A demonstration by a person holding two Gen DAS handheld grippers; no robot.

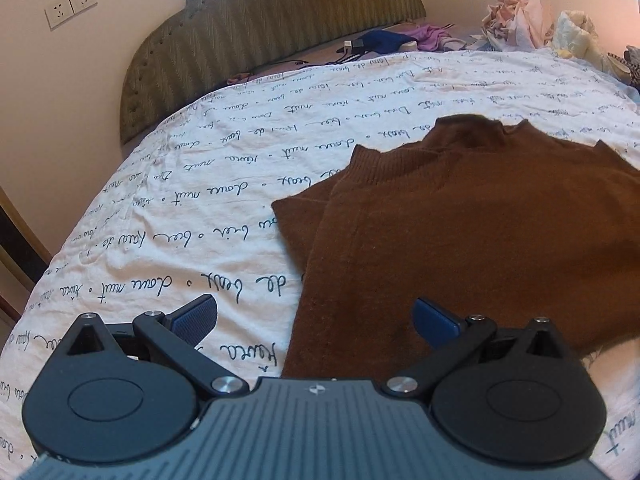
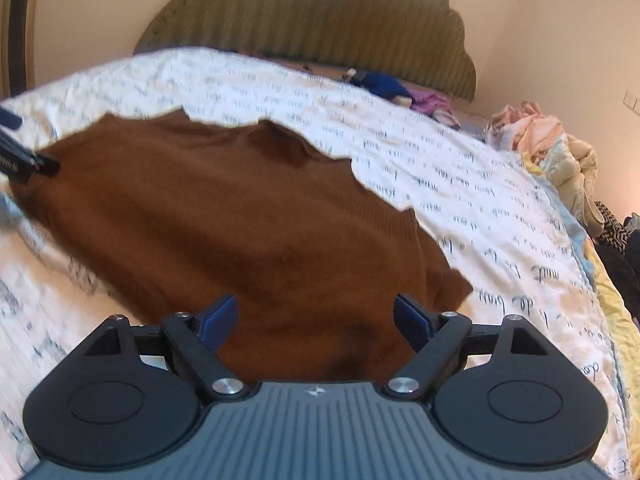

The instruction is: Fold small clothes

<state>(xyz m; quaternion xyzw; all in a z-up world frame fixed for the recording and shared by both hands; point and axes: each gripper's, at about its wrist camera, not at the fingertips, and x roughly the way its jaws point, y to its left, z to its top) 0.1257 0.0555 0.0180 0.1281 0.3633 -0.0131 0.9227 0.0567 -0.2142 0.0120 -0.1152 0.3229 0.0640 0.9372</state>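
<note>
The left gripper occupies the bottom of the frame, jaws spread wide with nothing between the blue pads. The left pad sits over the white bedsheet, printed with dark cursive script; the right pad sits over the lower edge of the brown sweater. The sweater lies flat at centre right, collar toward the top, one sleeve folded across the body. A green padded headboard fills the upper centre. Two wall sockets sit upper left. Crumpled clothes lie upper right.

Sweater right side off-frame
</note>
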